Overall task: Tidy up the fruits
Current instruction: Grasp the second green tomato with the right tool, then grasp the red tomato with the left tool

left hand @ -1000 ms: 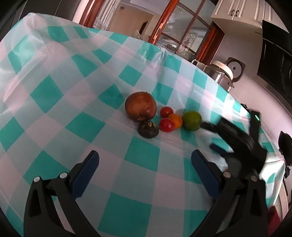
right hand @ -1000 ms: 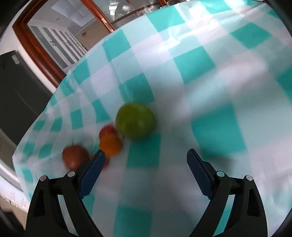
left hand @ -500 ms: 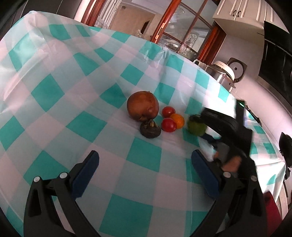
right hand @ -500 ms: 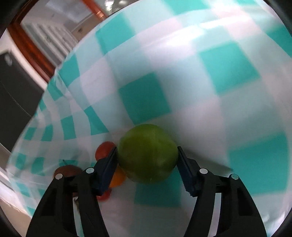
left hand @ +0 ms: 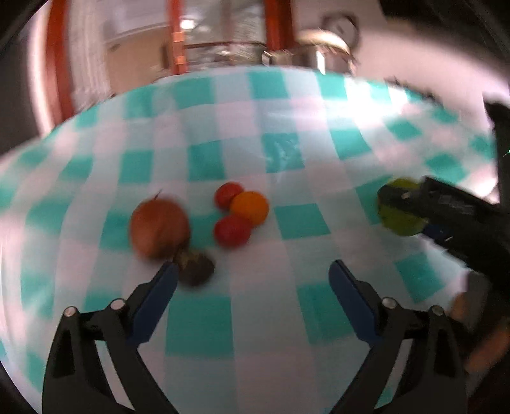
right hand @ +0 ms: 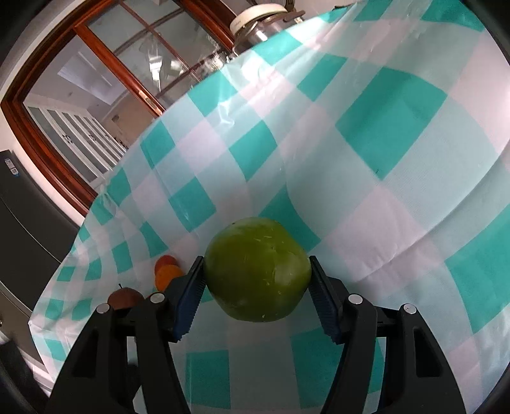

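My right gripper (right hand: 256, 270) is shut on a green fruit (right hand: 257, 269) and holds it above the checked tablecloth (right hand: 398, 133); it also shows at the right of the left wrist view (left hand: 398, 216). My left gripper (left hand: 251, 286) is open and empty above the cloth. Ahead of it lie a brown round fruit (left hand: 158, 227), a dark shrivelled fruit (left hand: 195, 269) by its left finger, two red tomatoes (left hand: 232, 230) and an orange one (left hand: 249, 207). The orange tomato (right hand: 168, 274) and brown fruit (right hand: 124, 296) show far left in the right wrist view.
The teal-and-white cloth (left hand: 287, 153) covers the whole table. Behind its far edge stand a wooden-framed glass door (right hand: 95, 63) and a lidded glass jar (right hand: 255, 22). A dark cabinet (right hand: 19, 223) stands at the left.
My right gripper has lifted the green fruit and carried it to the right, away from the tomatoes. My left gripper has swung closer to the fruit group; its view is blurred.
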A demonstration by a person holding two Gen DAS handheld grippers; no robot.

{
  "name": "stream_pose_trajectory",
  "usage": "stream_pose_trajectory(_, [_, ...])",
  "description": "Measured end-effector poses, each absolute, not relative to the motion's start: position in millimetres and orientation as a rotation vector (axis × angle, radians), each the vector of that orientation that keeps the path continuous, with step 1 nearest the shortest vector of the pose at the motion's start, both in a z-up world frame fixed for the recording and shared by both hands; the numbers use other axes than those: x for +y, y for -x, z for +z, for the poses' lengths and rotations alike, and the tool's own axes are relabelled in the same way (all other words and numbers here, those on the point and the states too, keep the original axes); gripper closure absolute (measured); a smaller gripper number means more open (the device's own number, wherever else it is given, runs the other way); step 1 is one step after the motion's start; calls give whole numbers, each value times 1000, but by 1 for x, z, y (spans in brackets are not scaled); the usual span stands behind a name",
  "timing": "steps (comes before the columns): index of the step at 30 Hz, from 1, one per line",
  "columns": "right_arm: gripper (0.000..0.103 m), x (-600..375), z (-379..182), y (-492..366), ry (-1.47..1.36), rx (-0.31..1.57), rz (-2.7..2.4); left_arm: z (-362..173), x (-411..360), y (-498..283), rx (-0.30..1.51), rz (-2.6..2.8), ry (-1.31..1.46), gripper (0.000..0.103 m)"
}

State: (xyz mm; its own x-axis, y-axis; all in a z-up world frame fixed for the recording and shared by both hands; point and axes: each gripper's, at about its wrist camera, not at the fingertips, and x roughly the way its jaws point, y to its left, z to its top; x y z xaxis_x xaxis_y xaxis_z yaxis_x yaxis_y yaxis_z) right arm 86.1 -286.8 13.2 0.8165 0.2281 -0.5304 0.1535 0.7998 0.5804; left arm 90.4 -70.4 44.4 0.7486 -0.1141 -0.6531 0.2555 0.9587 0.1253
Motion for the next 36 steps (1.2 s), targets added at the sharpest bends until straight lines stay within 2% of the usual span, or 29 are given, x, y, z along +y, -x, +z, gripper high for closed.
stream_pose_trajectory(6, [40, -285, 14, -91, -643, 626, 49, 30, -90, -147, 784, -272, -476, 20])
stream_pose_trajectory(12, [40, -285, 14, -92, -630, 630, 55, 18, -82, -184, 918, -396, -512, 21])
stream_pose_trajectory(13, [40, -284, 14, -92, -630, 631, 56, 18, -80, -185, 921, -405, -514, 25])
stream_pose_trajectory(15, [40, -284, 14, -93, -629, 633, 59, 18, -77, -184, 928, -399, -545, 50])
stream_pose_trajectory(18, [40, -284, 13, -93, -632, 633, 57, 19, -71, -177, 917, -388, -577, 69])
stream_pose_trajectory(21, [40, -283, 14, -92, -622, 626, 53, 21, -55, -165, 909, -396, -511, 70])
stream_pose_trajectory(29, [40, -277, 17, -92, -581, 608, 47, 41, -32, -76, 749, -339, -324, 70])
stream_pose_trajectory(36, [40, -279, 17, -90, -590, 604, 35, 16, -76, -34, 829, -443, -323, 67])
